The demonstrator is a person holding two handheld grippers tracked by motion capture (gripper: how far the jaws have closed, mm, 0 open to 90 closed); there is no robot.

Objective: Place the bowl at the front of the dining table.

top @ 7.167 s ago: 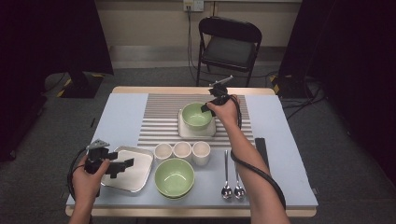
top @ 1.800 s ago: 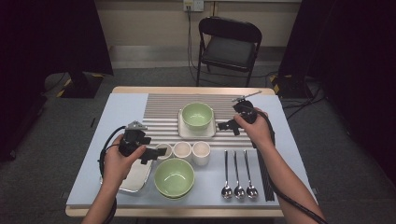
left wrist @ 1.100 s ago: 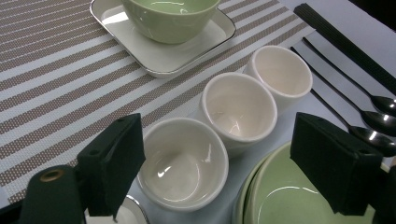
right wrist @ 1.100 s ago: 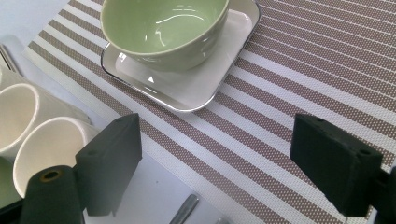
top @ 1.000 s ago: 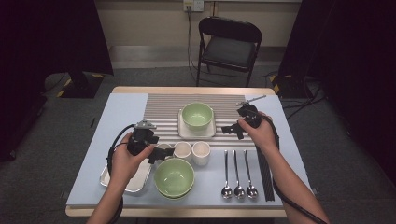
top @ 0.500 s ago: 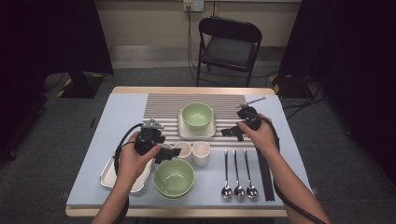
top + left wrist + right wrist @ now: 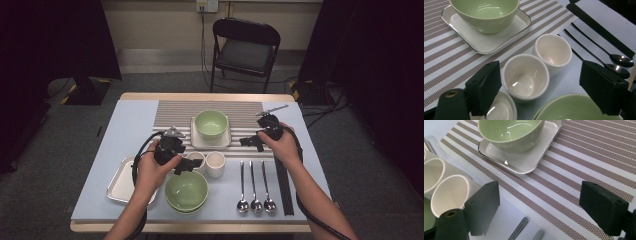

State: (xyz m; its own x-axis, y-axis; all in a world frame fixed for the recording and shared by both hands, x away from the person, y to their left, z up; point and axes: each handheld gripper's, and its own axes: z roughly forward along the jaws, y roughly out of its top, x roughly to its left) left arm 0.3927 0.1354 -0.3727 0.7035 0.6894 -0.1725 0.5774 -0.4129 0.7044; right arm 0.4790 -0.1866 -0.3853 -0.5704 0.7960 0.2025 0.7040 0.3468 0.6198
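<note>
Standing on grey carpet before a dark-curtained room, with a black folding chair behind it: a pale blue table carrying a brown-and-white striped placemat. Resting on the mat, a square white plate bearing a green bowl; nearer the front edge, a second green bowl, a metal tray at the left, three spoons and black chopsticks at the right. Hovering over the row of white cups, the left gripper, jaws spread wide and empty, straddling the middle cup, with another cup just beyond it and a third at the lower edge. Poised above the placemat's right edge, just beside the plate, the right gripper, likewise gaping and holding nothing. Compared with half a second ago: left gripper pushed a little further forward and right, from the tray side onto the cups; right gripper barely shifted; bowls, cups and cutlery unmoved.
</note>
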